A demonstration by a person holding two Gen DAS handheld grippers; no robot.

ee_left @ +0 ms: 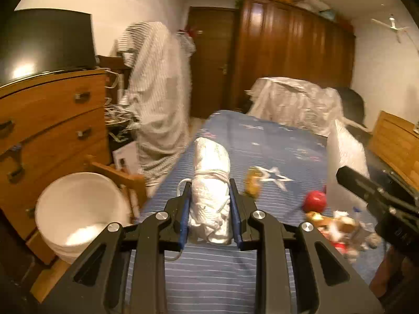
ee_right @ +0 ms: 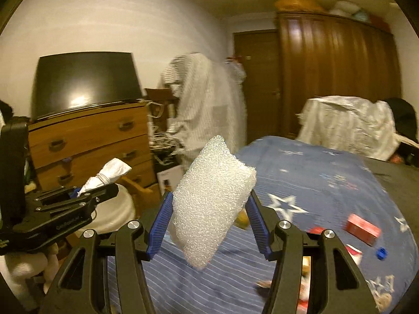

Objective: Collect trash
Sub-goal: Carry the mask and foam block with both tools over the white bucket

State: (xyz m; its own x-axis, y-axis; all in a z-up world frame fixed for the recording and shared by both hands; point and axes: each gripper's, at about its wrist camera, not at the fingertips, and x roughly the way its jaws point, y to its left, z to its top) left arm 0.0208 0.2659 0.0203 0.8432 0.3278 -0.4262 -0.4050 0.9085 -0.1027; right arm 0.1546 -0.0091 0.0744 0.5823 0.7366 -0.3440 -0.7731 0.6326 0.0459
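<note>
My left gripper (ee_left: 209,185) is shut on a white rolled bundle tied with string (ee_left: 210,183), held above the blue star bedspread (ee_left: 262,141). It also shows in the right wrist view (ee_right: 104,175), near the white bucket (ee_right: 112,212). My right gripper (ee_right: 209,201) is shut on a white foam sheet (ee_right: 212,204) and holds it above the bed. The white bucket (ee_left: 76,206) stands on the floor left of the bed. Loose trash lies on the bed: a yellow wrapper (ee_left: 252,181), a red round item (ee_left: 314,201), and a red box (ee_right: 362,229).
A wooden chest of drawers (ee_left: 52,120) with a black TV (ee_left: 44,41) stands at left. A cloth-draped stand (ee_left: 157,91), a dark wardrobe (ee_left: 293,52) and a door (ee_left: 212,65) are at the back. A plastic-covered heap (ee_left: 296,102) sits at the bed's far end.
</note>
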